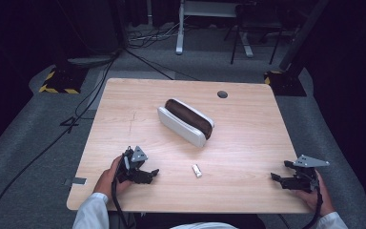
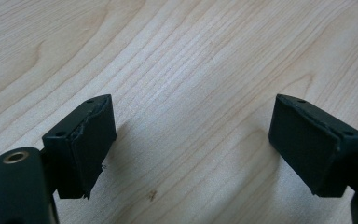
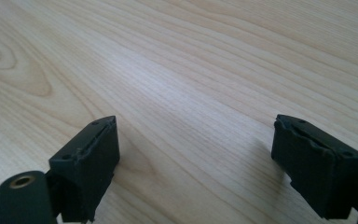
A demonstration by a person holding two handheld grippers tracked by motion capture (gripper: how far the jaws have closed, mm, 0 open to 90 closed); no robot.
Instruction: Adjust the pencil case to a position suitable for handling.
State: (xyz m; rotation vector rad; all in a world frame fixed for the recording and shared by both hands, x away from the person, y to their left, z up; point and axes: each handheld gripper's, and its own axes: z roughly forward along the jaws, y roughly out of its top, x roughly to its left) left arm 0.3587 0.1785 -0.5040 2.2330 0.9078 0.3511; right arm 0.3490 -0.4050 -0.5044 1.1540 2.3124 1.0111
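Observation:
A white oblong case (image 1: pixel 183 125) with a dark brown top lies slantwise near the middle of the wooden table (image 1: pixel 248 138). A small white stick-like piece (image 1: pixel 197 170) lies nearer the front edge, between my two hands. My left gripper (image 1: pixel 151 173) rests low at the front left, pointing right toward that piece, open and empty. In the left gripper view its jaws (image 2: pixel 193 107) stand wide apart over bare wood. My right gripper (image 1: pixel 276 178) sits at the front right, pointing left, also open. In the right gripper view its jaws (image 3: pixel 196 123) frame nothing but wood grain.
A round cable hole (image 1: pixel 222 94) sits near the table's far edge. Beyond the table are grey floor, cables (image 1: pixel 83 102), a yellow-and-black striped base (image 1: pixel 57 82) and desk legs (image 1: pixel 180 28). A cable trails from each gripper over the front edge.

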